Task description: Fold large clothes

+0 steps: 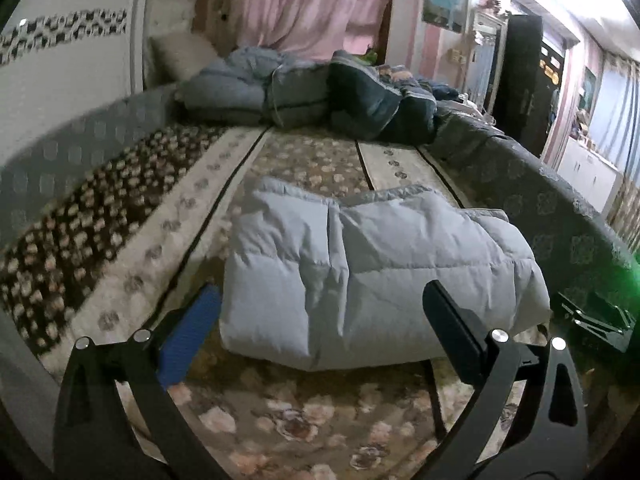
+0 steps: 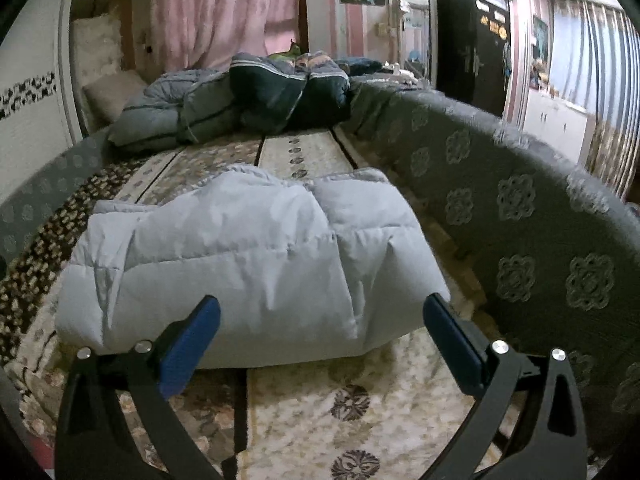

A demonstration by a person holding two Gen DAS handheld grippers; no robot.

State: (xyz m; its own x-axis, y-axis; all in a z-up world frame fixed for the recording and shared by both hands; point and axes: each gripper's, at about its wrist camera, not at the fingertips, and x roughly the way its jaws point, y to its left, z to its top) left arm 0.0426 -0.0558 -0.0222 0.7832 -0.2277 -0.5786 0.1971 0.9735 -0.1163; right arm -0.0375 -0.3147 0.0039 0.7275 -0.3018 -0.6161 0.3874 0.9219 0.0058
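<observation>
Padded jacket [image 1: 372, 276] lies folded on the floral bedspread [image 1: 304, 412] before pink curtains [image 1: 312, 4], both grippers wide and empty.

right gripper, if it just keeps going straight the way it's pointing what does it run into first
Most likely the near folded edge of the light blue puffer jacket, which lies on the bed straight ahead of the open right gripper. Its fingers look just short of the fabric, though depth is hard to judge.

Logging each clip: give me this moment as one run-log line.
stage: folded light-blue puffer jacket lies on bed | left gripper: open, empty | right gripper: open, empty | background: quilt pile
</observation>
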